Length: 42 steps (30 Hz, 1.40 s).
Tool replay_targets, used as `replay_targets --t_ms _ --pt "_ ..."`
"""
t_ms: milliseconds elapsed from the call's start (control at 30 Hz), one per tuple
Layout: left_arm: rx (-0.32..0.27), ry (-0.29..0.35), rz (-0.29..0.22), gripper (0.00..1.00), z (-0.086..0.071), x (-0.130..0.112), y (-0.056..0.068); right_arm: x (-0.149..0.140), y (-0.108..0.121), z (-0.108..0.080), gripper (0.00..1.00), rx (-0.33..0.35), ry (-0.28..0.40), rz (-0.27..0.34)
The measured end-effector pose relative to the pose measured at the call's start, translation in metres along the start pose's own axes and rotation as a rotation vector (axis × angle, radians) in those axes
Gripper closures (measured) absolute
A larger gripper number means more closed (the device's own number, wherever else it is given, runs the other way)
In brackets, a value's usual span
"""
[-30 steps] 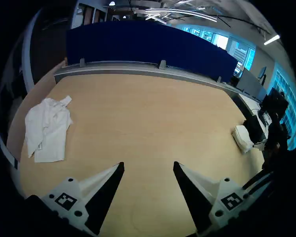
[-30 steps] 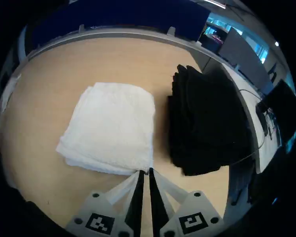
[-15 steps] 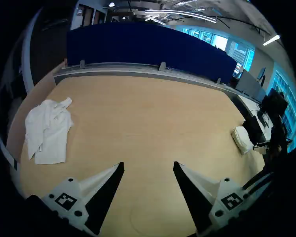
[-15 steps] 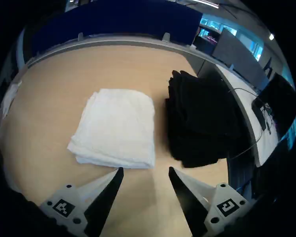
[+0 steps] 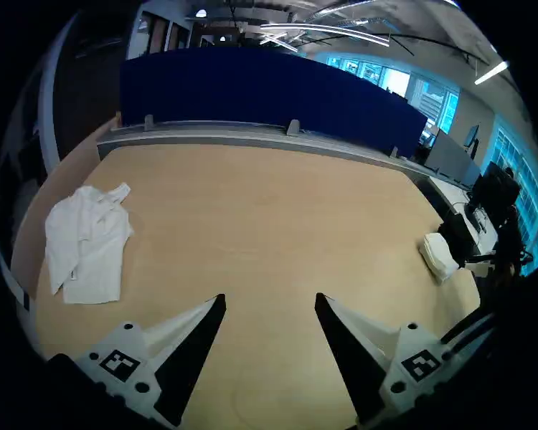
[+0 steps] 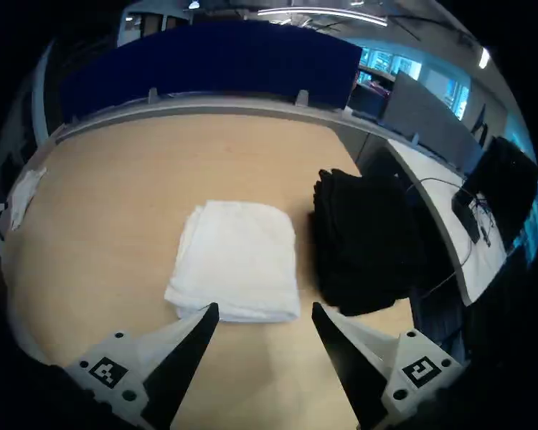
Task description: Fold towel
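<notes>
A folded white towel (image 6: 235,261) lies on the wooden table (image 6: 140,186), just beyond my right gripper (image 6: 264,317), which is open with nothing between its fingers. The same folded towel (image 5: 438,256) is small at the table's right edge in the left gripper view. A crumpled white towel (image 5: 86,241) lies spread at the far left of the table (image 5: 269,215); it also shows as a sliver of white cloth (image 6: 19,197) at the left in the right gripper view. My left gripper (image 5: 269,307) hangs open over bare tabletop, well apart from both towels.
A stack of folded black cloth (image 6: 366,244) sits right of the folded white towel, at the table's right edge. A blue partition (image 5: 269,89) with a grey rail runs along the table's far edge. Desks with monitors (image 5: 495,190) stand beyond the right side.
My right gripper has opened, letting go of the folded white towel's near edge, and has drawn back from it. The left gripper has barely moved.
</notes>
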<state>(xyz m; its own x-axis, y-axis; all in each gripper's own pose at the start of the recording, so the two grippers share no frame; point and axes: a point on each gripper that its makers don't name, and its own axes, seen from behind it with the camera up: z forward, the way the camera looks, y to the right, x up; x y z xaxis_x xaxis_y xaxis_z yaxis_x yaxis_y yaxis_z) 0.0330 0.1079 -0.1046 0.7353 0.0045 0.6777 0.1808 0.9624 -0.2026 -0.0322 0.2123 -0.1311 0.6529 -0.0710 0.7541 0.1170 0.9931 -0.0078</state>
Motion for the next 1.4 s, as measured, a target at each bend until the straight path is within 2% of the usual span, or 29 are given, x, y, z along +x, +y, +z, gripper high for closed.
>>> replay_targets --t_ms 400,700,900,1100,1400 --pt "-0.004 0.1 0.017 0.08 0.001 0.03 -0.001 0.078 -0.062 -0.039 0.0 0.054 0.253 0.026" --pt "0.026 0.214 0.057 0.08 -0.007 0.062 -0.006 0.135 -0.101 -0.07 0.0 0.081 0.441 0.019" --pt "0.054 0.288 0.049 0.08 -0.011 0.081 -0.012 0.167 -0.131 -0.092 0.0 0.123 0.552 0.023" --pt "0.09 0.375 0.053 0.08 -0.018 0.104 -0.019 0.193 -0.152 -0.108 0.0 0.129 0.638 0.033" --pt "0.129 0.491 0.083 0.08 -0.035 0.135 -0.026 0.219 -0.174 -0.122 0.0 0.081 0.723 0.037"
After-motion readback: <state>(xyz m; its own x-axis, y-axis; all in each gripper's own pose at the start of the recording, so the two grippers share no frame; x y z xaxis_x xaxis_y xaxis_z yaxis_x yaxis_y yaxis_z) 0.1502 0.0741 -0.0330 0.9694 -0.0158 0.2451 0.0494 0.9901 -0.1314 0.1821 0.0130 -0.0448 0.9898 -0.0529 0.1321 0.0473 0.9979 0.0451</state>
